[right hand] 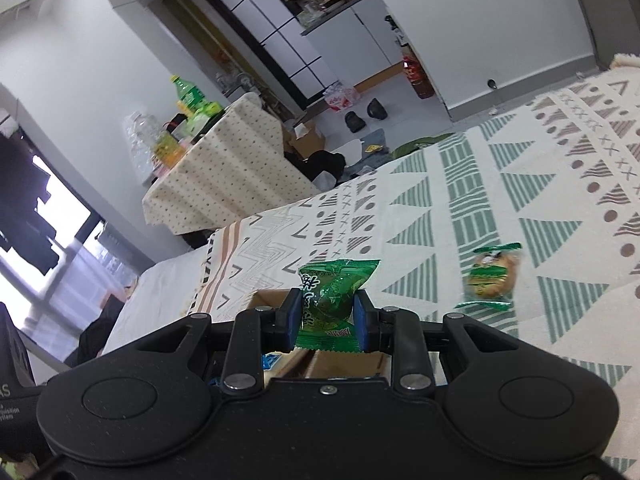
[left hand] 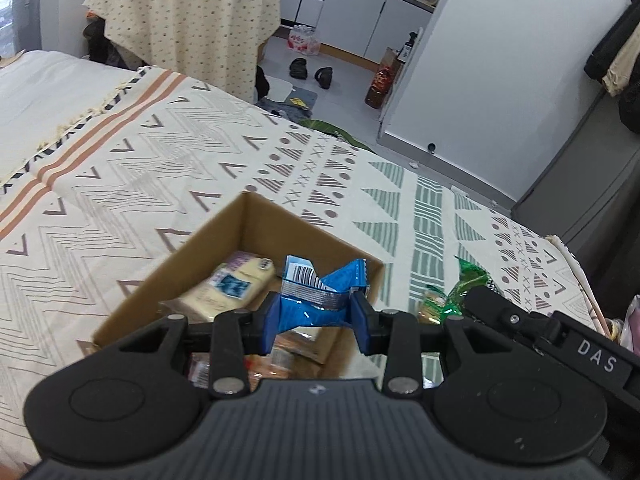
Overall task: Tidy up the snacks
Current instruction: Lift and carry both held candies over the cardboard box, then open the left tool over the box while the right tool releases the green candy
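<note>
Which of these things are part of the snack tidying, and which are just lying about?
Part of the job: cardboard box, blue packet in left gripper, green packet in right gripper, wrapped biscuit on bedspread.

Lying about: slippers, water bottles, oil bottle.

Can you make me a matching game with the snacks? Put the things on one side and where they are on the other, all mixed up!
Things:
1. crinkly blue foil snack packet
2. shiny green sweet wrapper
3. pale yellow flat packet
4. green-and-clear wrapped round biscuit

Places:
A. lying on the patterned bedspread
B. inside the brown cardboard box
C. pinched in the left gripper
D. pinched in the right gripper

Pairs: 1-C, 2-D, 3-B, 4-A
</note>
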`<state>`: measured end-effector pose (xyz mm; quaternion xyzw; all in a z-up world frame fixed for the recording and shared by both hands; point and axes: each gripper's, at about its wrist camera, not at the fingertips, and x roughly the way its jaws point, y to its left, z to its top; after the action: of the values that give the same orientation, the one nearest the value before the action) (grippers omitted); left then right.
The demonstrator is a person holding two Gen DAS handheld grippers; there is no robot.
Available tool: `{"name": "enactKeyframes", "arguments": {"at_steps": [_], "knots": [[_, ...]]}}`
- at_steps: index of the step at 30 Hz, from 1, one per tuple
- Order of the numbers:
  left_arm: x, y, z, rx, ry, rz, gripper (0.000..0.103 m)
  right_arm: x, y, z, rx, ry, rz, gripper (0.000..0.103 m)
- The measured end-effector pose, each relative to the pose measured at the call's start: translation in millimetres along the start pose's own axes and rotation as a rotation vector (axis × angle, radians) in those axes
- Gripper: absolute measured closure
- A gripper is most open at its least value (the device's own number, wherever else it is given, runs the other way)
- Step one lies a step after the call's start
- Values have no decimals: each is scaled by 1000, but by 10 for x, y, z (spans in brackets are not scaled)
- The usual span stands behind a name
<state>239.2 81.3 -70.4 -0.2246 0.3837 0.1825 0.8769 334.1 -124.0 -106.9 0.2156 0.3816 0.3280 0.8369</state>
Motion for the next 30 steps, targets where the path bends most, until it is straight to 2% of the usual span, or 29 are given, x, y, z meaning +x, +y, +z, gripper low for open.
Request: {"name": "enactKeyframes", "arguments": {"at_steps": [8,12,16,20,21,22,23,24,25,30], "knots": [[-13,338,110,-41,6,10,66,144,329,-112,-84,5,16,76],[16,428,132,-40,26,-12,63,211,430,-155,-109,16,18,76],[47,531,148,-62,64,-9,51,263,470,-183,-118,26,15,76],[20,632,161,-80,58,10,40,274,533,-202,-130,17,29,76],[15,656,166,-86,60,17,38,279,548,-206,-133,14,40,73],[15,673,174,-91,61,22,35,283,553,-210,-130,7,43,65],[10,690,176,-95,62,25,34,285,552,-212,-127,6,44,55],[6,700,179,-97,63,29,33,280,549,-214,-128,7,45,38],[6,706,183,-97,64,35,32,262,542,-215,-132,-1,43,34],[-10,693,182,-92,65,52,24,211,419,-170,-96,-1,23,34]]}}
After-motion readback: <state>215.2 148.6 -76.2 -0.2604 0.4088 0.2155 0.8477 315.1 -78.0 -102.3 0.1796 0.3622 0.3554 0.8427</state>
